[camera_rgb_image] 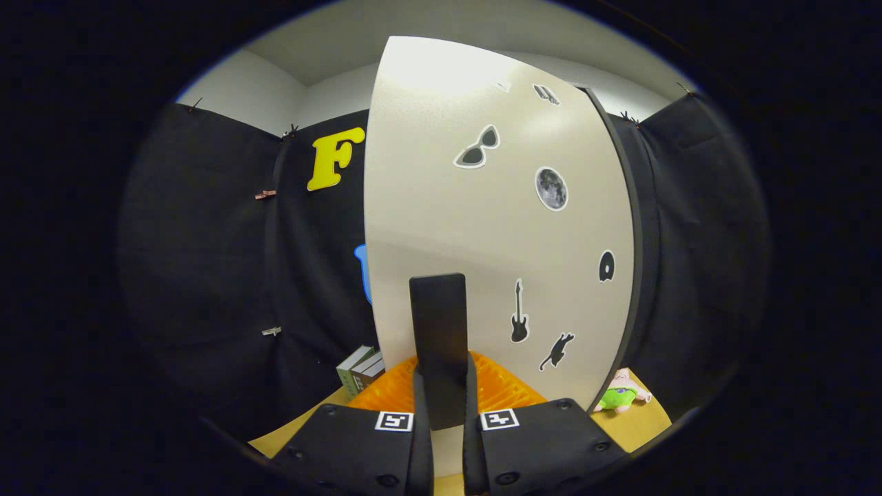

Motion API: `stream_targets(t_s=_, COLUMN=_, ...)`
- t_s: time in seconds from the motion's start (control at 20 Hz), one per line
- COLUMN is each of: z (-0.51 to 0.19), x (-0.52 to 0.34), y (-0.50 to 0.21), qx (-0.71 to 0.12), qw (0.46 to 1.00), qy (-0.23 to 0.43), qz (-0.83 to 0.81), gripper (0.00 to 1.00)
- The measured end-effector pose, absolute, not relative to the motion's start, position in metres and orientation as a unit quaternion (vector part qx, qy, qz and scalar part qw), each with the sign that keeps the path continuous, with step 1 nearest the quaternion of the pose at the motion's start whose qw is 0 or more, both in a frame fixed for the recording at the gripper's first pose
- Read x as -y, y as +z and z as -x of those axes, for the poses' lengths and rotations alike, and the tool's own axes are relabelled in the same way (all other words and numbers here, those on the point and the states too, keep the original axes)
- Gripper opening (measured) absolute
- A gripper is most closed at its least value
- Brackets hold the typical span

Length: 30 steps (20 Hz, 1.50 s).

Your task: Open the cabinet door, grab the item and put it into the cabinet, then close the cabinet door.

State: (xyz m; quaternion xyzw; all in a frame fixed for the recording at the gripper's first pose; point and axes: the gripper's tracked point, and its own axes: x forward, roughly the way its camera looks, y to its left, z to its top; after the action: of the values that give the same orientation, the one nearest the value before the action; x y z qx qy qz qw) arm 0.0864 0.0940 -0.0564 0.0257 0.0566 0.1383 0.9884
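Note:
The white cabinet door, dotted with small dark stickers, rises close in front of me. Its black upright handle sits near the door's left edge. My gripper is shut on the lower part of that handle, one finger pressing each side. A dark cabinet edge runs along the door's right side. I cannot tell how far the door stands from the cabinet. A small pink plush toy in green shorts lies on the wooden table, to the right of the door's bottom corner.
A few books stand on the table to the left of the door, against the booth's black cloth wall. The table's front edge lies just under my fingers.

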Motion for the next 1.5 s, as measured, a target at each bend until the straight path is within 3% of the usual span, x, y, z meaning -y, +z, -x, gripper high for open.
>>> stream_targets(t_s=0.7, z=-0.043, x=-0.009, y=-0.047, qx=-0.066, qw=0.996, qy=0.061, qz=-0.021, gripper=0.19)
stream_targets(t_s=1.5, z=-0.015, x=0.095, y=-0.021, qx=-0.007, qw=0.998, qy=-0.054, qz=0.015, gripper=0.14)
